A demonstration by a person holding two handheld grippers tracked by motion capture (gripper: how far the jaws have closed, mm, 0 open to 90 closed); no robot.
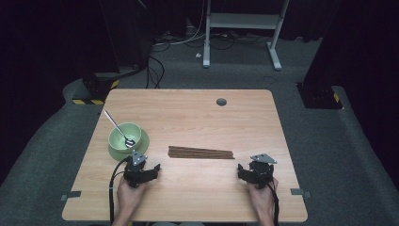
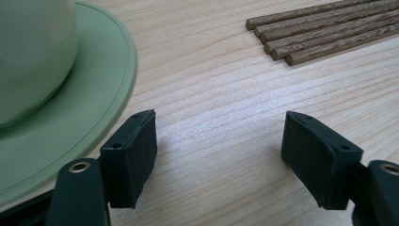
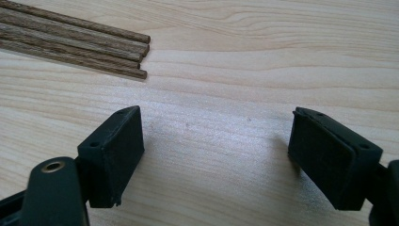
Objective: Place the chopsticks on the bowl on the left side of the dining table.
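A bundle of several dark wooden sticks [image 1: 201,152] lies flat across the middle of the wooden table [image 1: 197,117]. Left of it, a green bowl [image 1: 125,136] sits on a green plate [image 1: 141,146], and a metal spoon [image 1: 117,128] leans in the bowl. My left gripper [image 1: 143,168] rests near the front edge, just below the plate, and stands open with bare table between its pads. The plate's rim [image 2: 108,94] and the stick ends [image 2: 282,42] lie ahead of it. My right gripper [image 1: 254,170] stands open near the front right, the stick ends [image 3: 136,52] ahead to its left.
A round grey cable hole [image 1: 221,101] sits near the table's far edge. Grey tape tabs [image 1: 70,195] mark the front corners. Beyond the table are a white desk frame [image 1: 242,28] and cables on the grey floor.
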